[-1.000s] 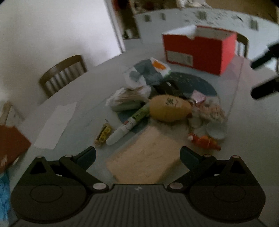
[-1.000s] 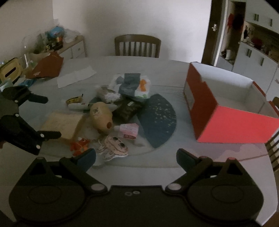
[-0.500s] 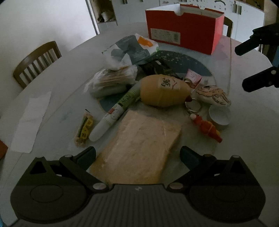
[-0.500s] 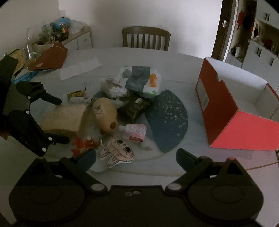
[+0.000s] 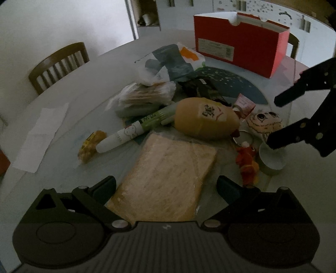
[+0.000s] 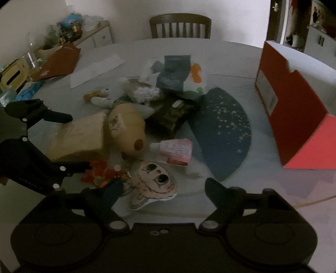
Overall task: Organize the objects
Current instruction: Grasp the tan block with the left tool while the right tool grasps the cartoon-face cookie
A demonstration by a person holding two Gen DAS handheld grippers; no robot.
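The room is dim, with plain white walls (image 6: 126,14). A brown slat-backed wooden chair (image 6: 180,26) stands at the far edge of the round pale surface (image 6: 226,52). A low white cabinet (image 6: 98,38) piled with clutter stands along the left wall, and a doorway (image 6: 275,19) opens at the right.

Wooden chair (image 6: 180,26) behind round table (image 6: 241,61). Sideboard (image 6: 92,36) at left, cluttered. White cabinets (image 5: 262,9) and open doorway (image 5: 147,16) in background. Second chair (image 5: 59,65) by wall.

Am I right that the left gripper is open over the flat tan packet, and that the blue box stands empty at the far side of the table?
Not quite: the box is red, as the left wrist view shows. The left gripper is indeed open over the flat tan packet.
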